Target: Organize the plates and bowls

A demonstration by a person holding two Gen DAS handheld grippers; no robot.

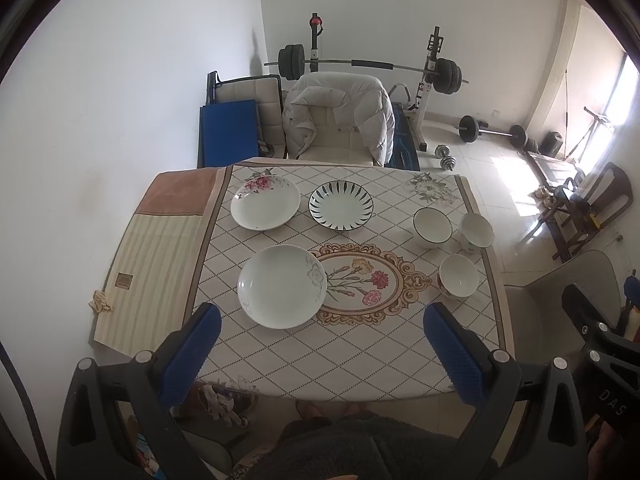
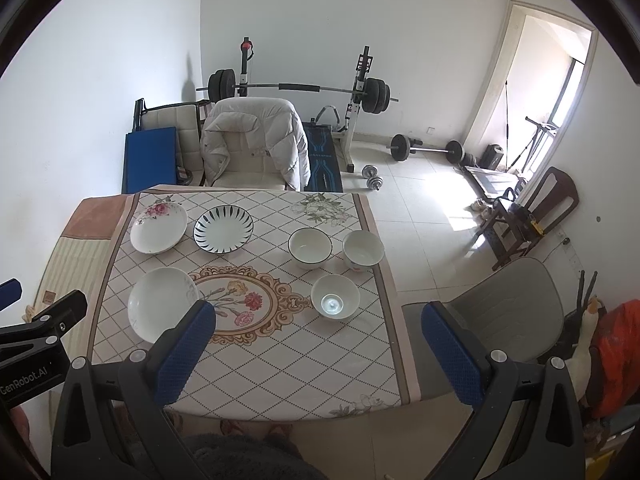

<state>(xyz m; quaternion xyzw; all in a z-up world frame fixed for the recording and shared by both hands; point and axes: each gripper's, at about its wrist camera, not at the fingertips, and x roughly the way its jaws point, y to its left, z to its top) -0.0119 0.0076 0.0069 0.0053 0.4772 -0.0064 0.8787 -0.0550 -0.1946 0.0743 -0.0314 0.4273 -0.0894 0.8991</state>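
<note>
Here, plates: three (image 1: 281,285) on the tablecloth (image 1: 352,344) — 9 o'clock side
Bowls: three (image 2: 335,295) — 3 o'clock side
Left gripper (image 1: 320,340): wide, empty
Right gripper (image 2: 320,336): wide, empty

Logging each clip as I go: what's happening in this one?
Nothing is being handled yet. A person holds a tool in each hand above the near edge of the table; the left tool and right tool are both open and empty. Three plates lie apart on the left: the pink-flower plate, the striped plate and the plain white plate. Three bowls stand unstacked on the right.
</note>
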